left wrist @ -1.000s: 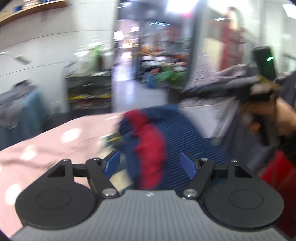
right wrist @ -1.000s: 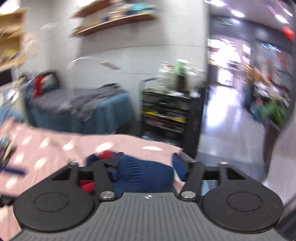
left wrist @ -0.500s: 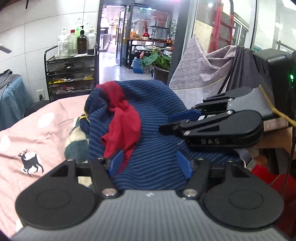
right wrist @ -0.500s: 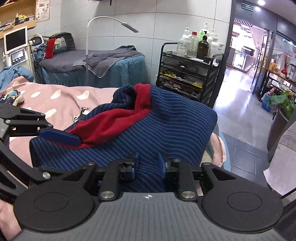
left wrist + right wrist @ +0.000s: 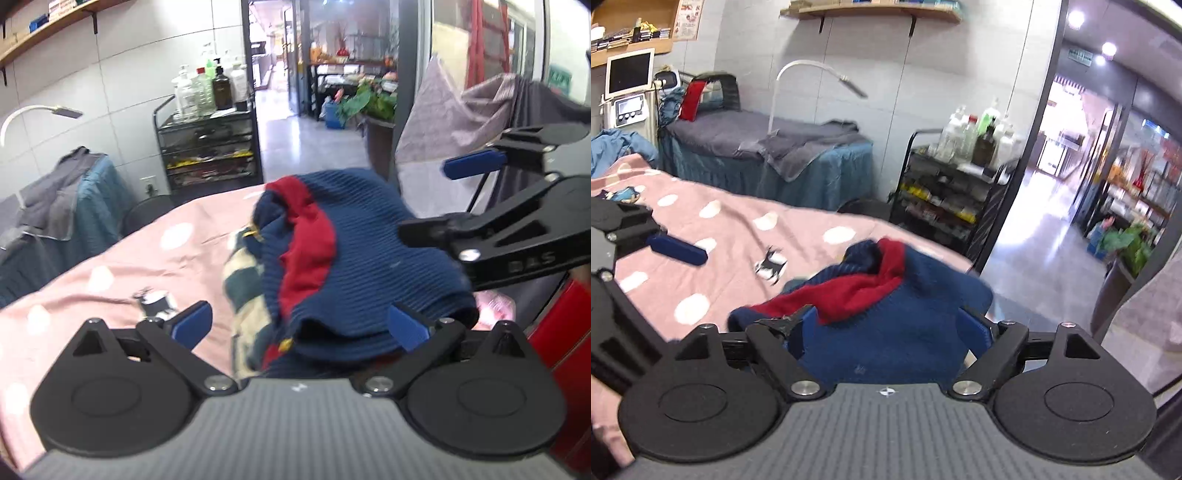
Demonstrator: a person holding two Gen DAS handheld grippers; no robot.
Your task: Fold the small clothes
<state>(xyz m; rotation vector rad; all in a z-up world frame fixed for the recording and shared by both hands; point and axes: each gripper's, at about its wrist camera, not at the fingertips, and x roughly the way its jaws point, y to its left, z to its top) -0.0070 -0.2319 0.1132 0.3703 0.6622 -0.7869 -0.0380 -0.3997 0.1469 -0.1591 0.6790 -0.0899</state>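
A navy striped knit garment with a red lining (image 5: 354, 266) lies bunched on the pink spotted bedspread (image 5: 155, 258), on top of a cream-and-green checked piece (image 5: 240, 284). My left gripper (image 5: 301, 326) is open, its blue pads either side of the garment's near edge. My right gripper (image 5: 892, 332) is open too, over the same garment (image 5: 886, 317). The right gripper shows at the right of the left wrist view (image 5: 480, 199), and the left gripper at the left of the right wrist view (image 5: 635, 240).
A black trolley of bottles (image 5: 956, 195) stands past the bed's end by a doorway. A blue-draped treatment bed (image 5: 768, 162) with a grey towel lies behind. Grey cloth hangs on a rack (image 5: 461, 114) at the right. The bed edge is just beyond the garment.
Both grippers have opened wide; the right one was shut on the garment half a second ago. The garment has dropped into a lower heap on the bedspread, and both grippers have pulled back slightly.
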